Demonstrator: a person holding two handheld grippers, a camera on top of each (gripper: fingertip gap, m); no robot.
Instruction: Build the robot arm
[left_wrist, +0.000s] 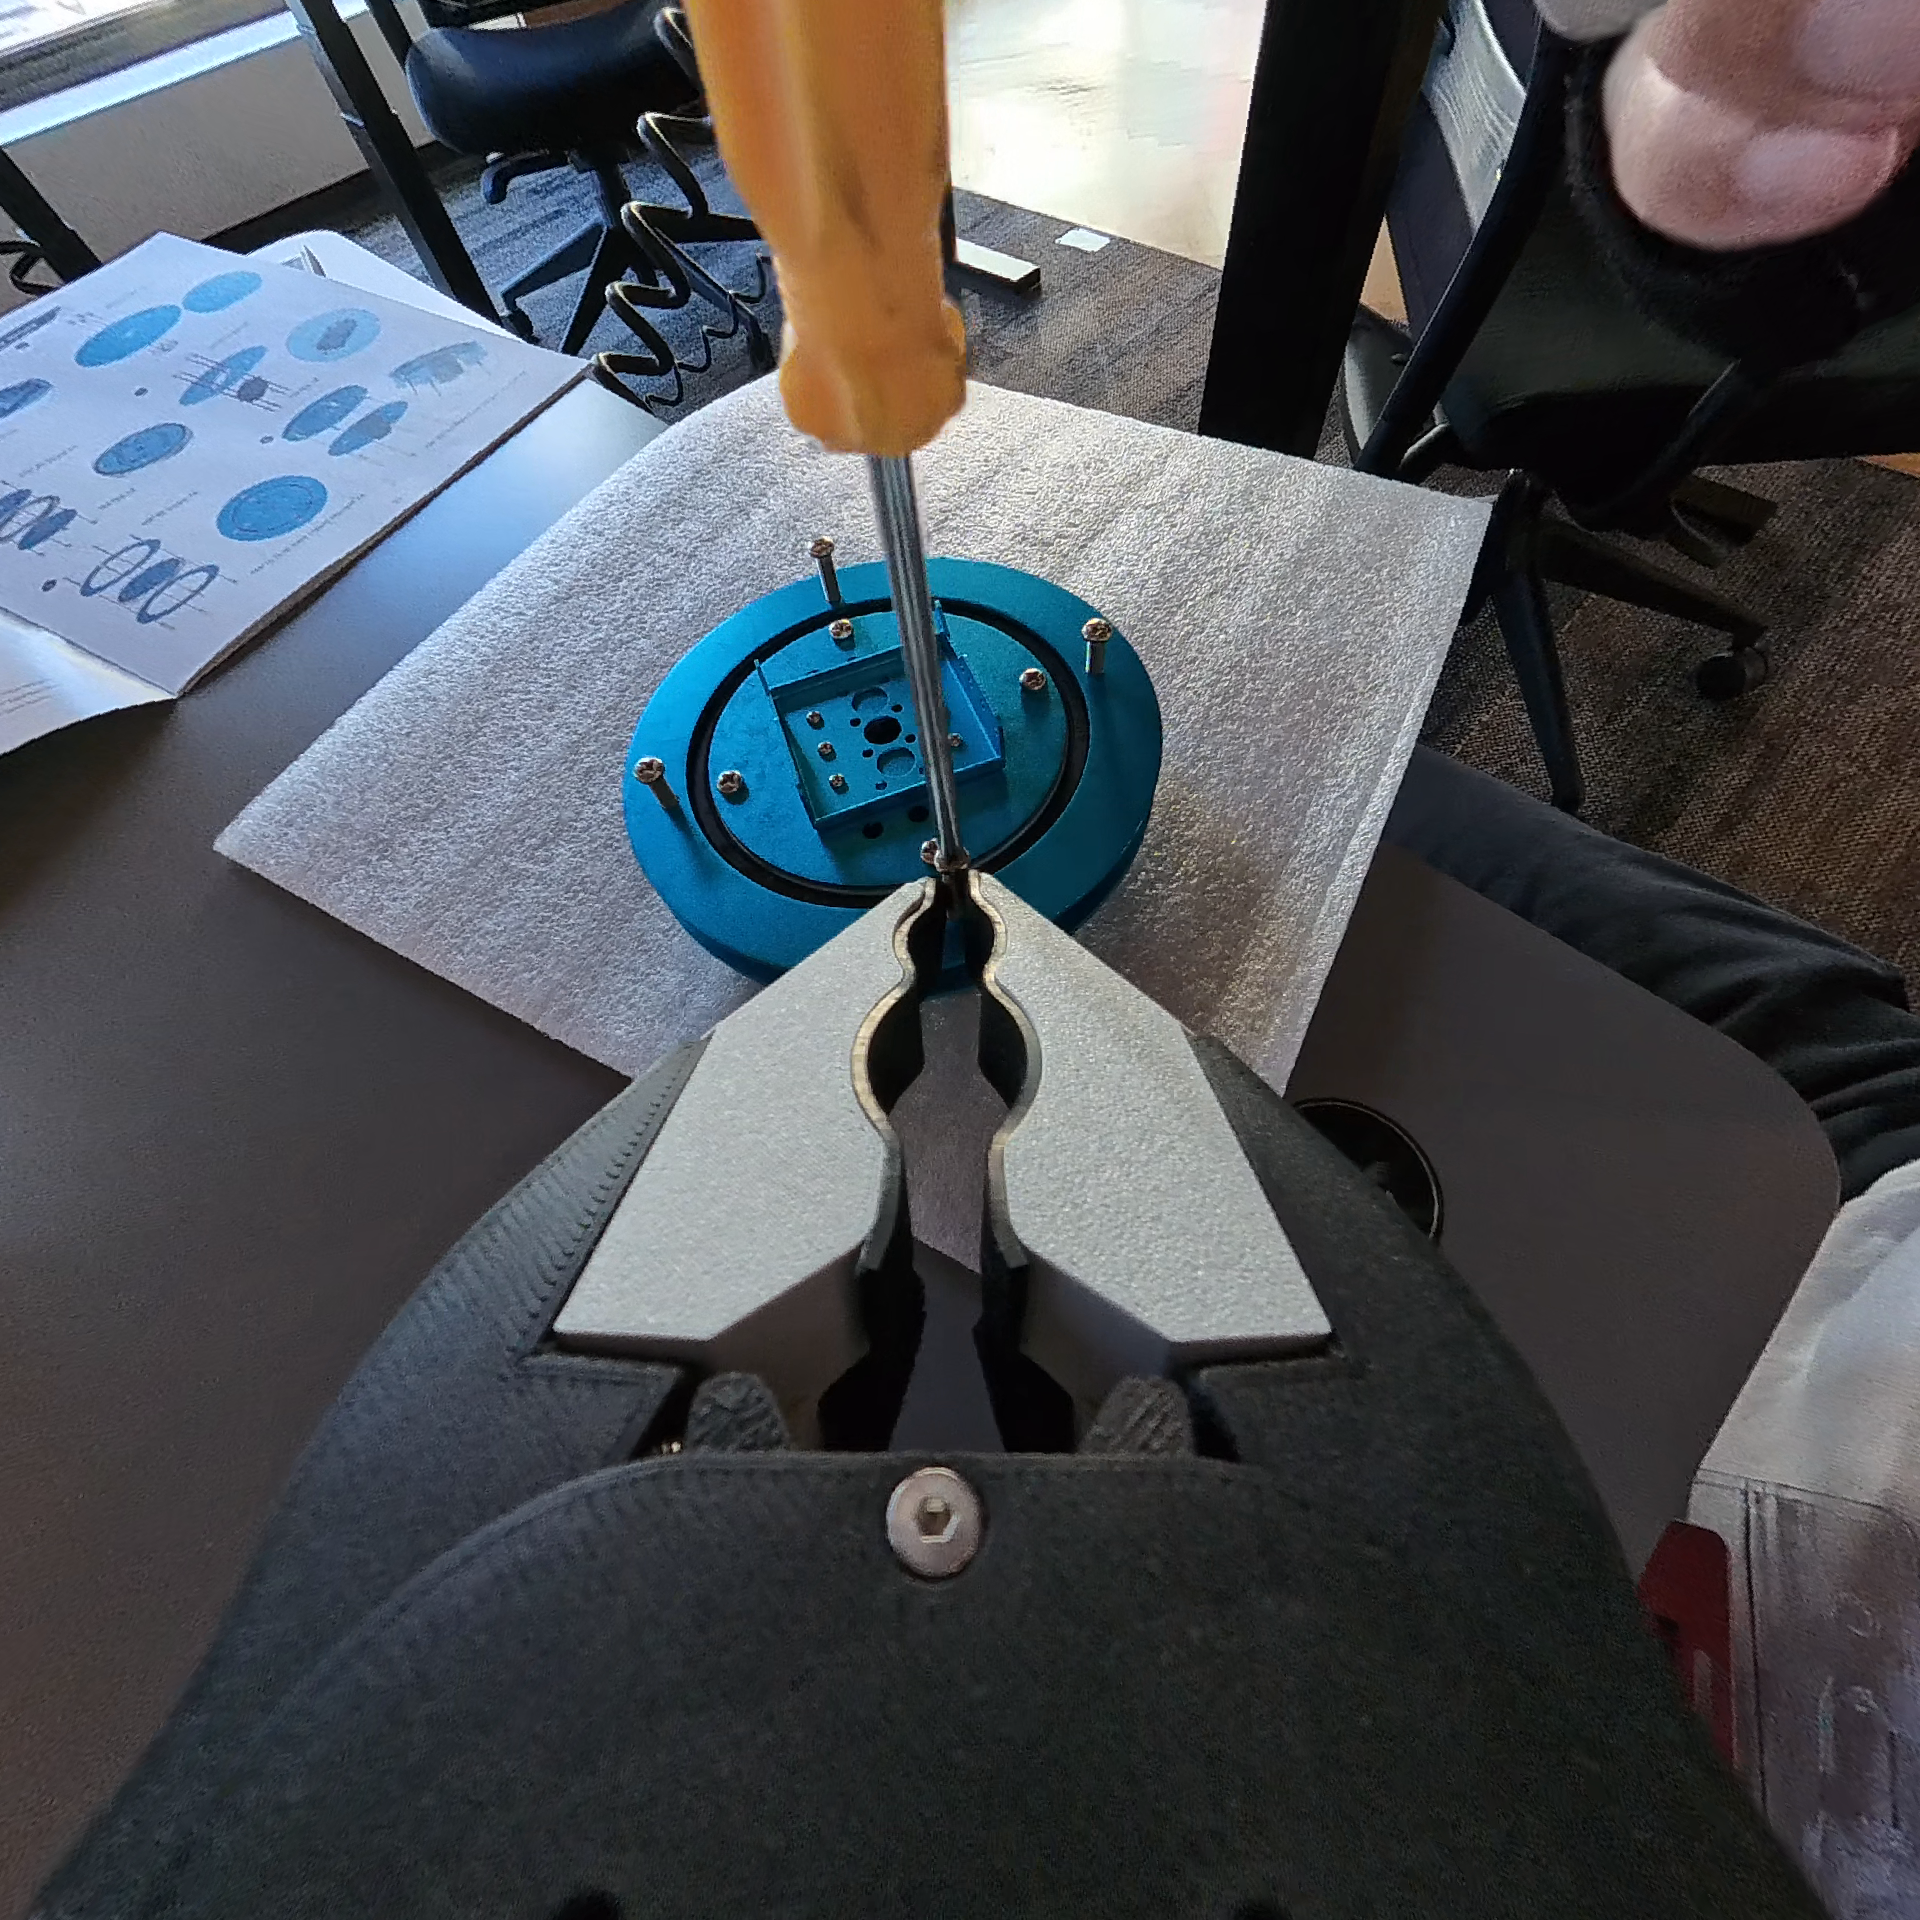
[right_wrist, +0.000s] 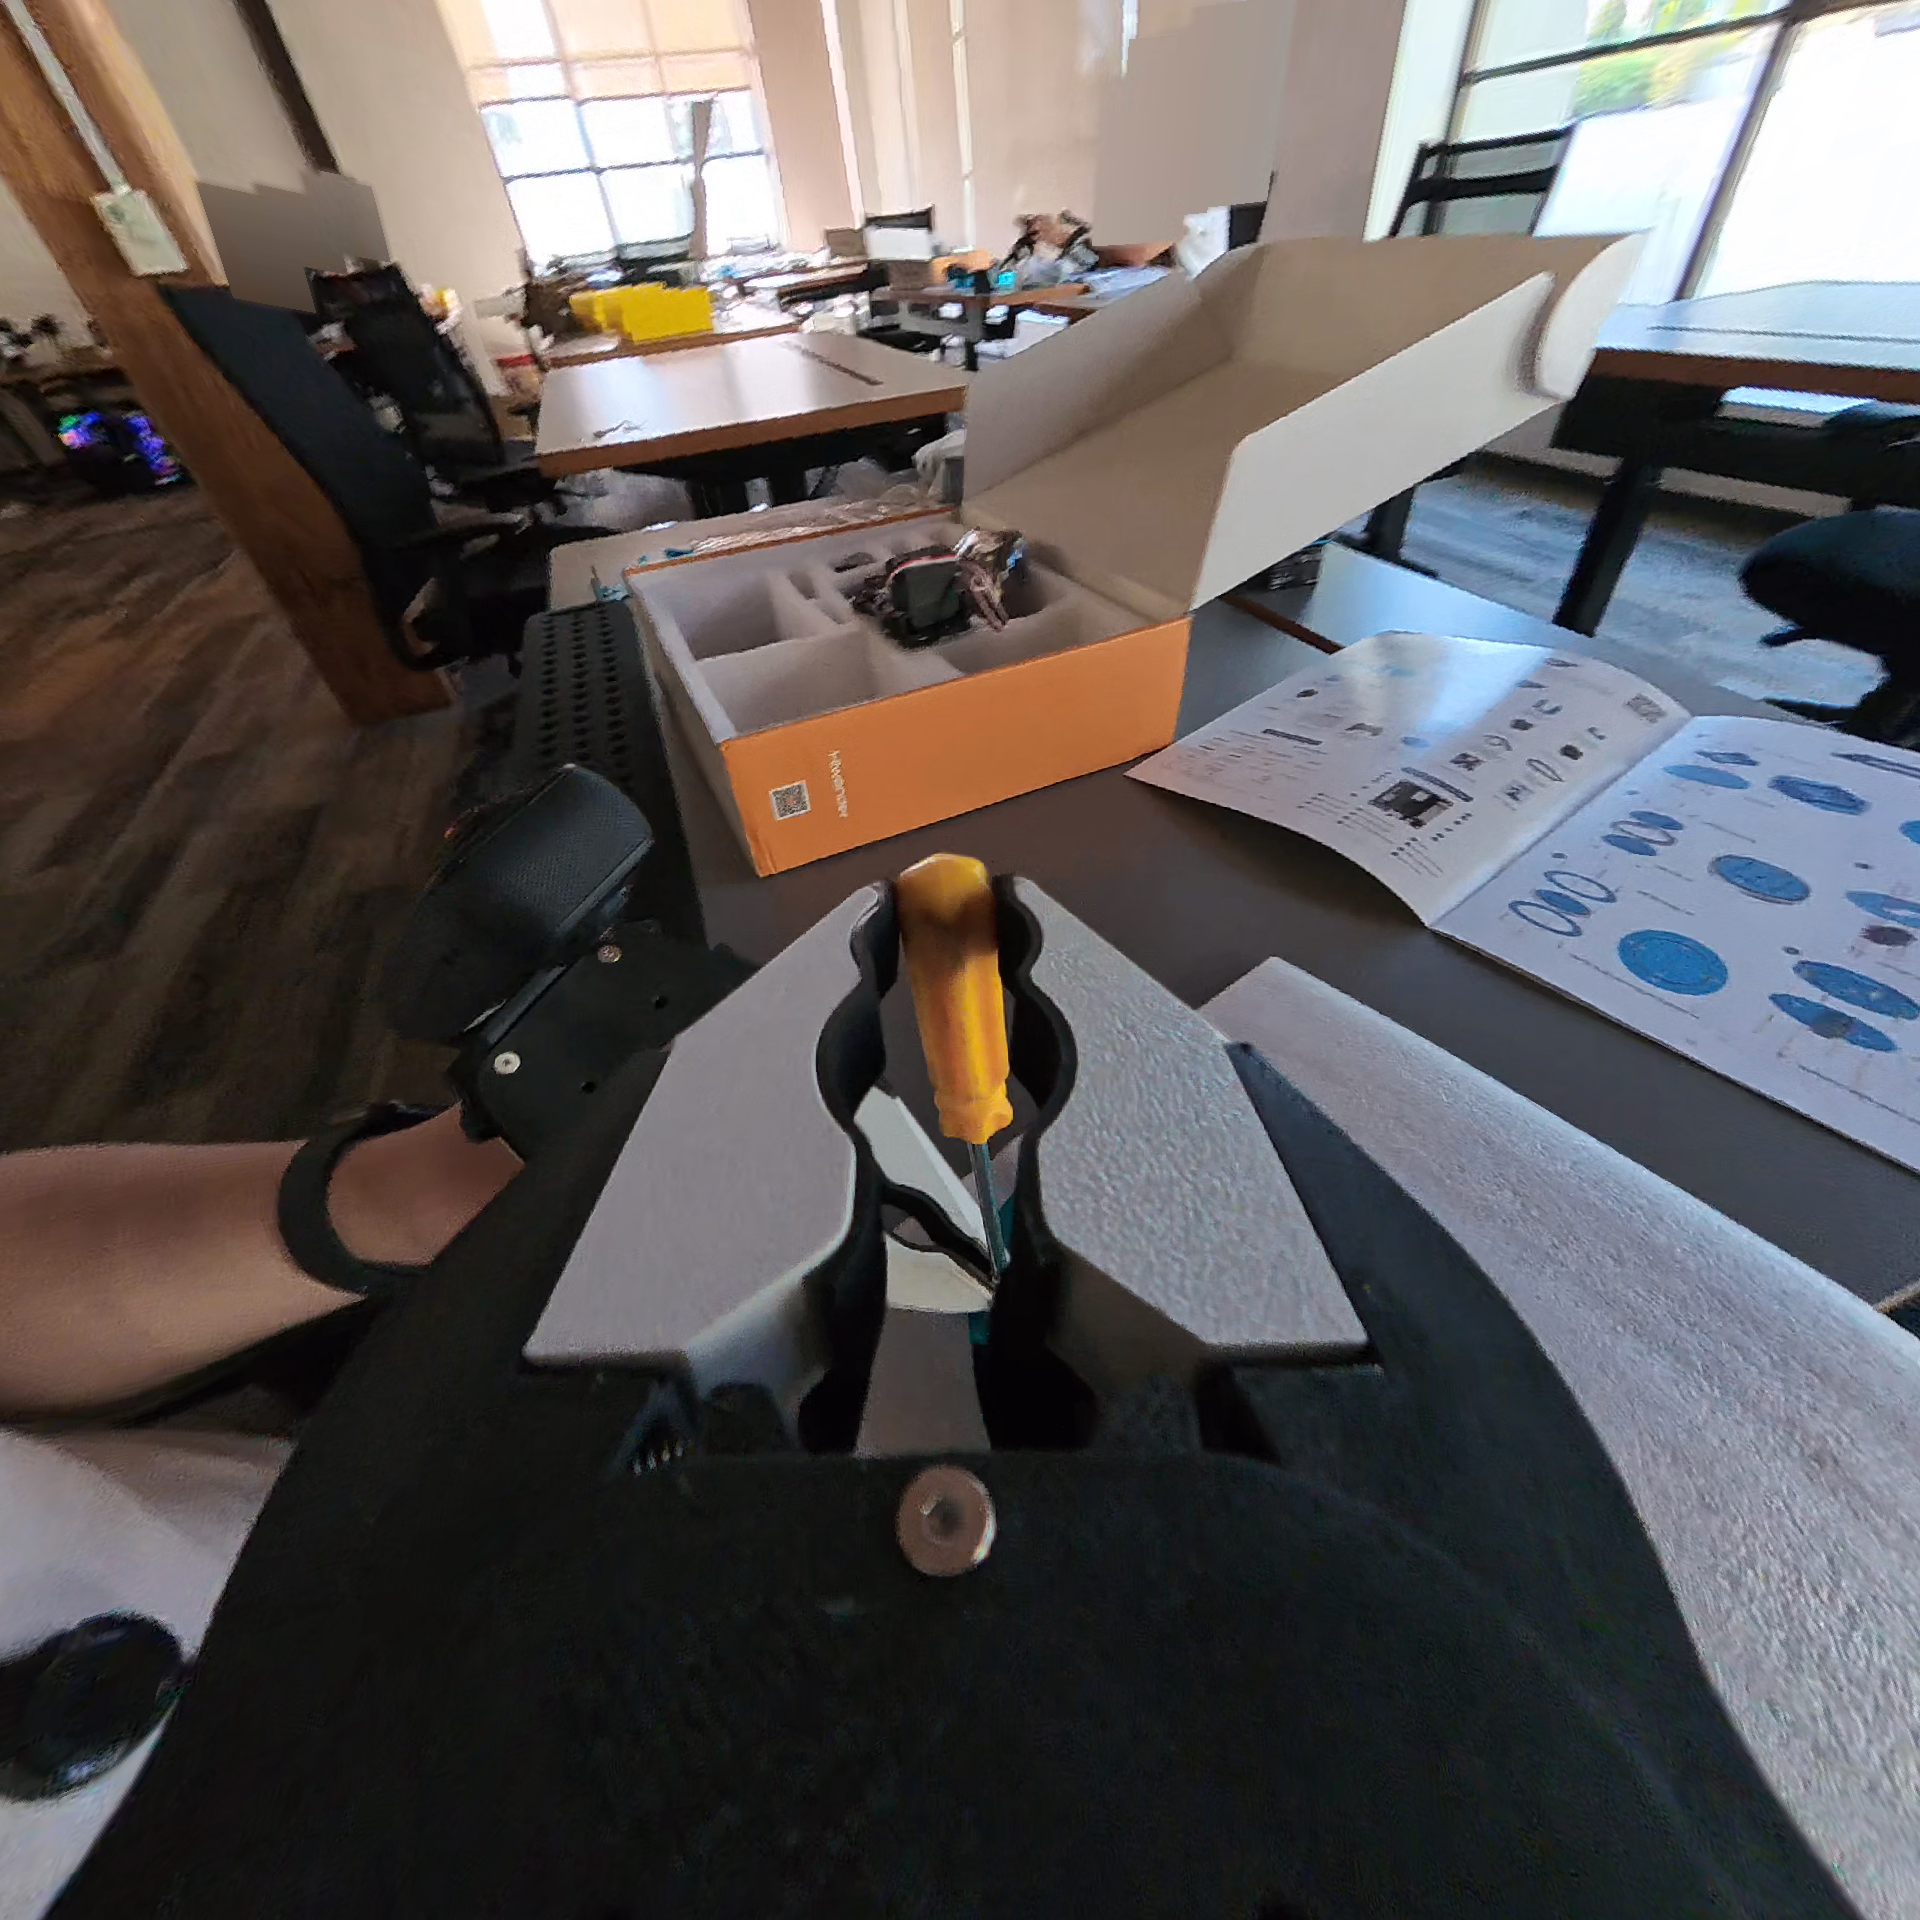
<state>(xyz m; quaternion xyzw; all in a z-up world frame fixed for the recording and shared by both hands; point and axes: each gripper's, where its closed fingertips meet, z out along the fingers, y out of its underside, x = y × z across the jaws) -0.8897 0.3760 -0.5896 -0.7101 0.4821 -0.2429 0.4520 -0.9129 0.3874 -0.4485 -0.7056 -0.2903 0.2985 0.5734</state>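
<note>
Between clenched left fingers (left_wrist: 948, 881) a screw (left_wrist: 938, 854), right fingers (right_wrist: 945, 896) grasping screwdriver (right_wrist: 956, 997)

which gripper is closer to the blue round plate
Left. The left gripper pinches a screw on the blue round plate; the right gripper holds the screwdriver handle above it.

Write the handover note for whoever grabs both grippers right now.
Left gripper: shut on a small screw at the near edge of the blue disc, which lies on the foam sheet.
Right gripper: shut on the yellow screwdriver; its tip sits on that screw.
Three long screws stand up around the disc rim; other screw heads sit lower. Booklet and open orange box are on the table.
</note>
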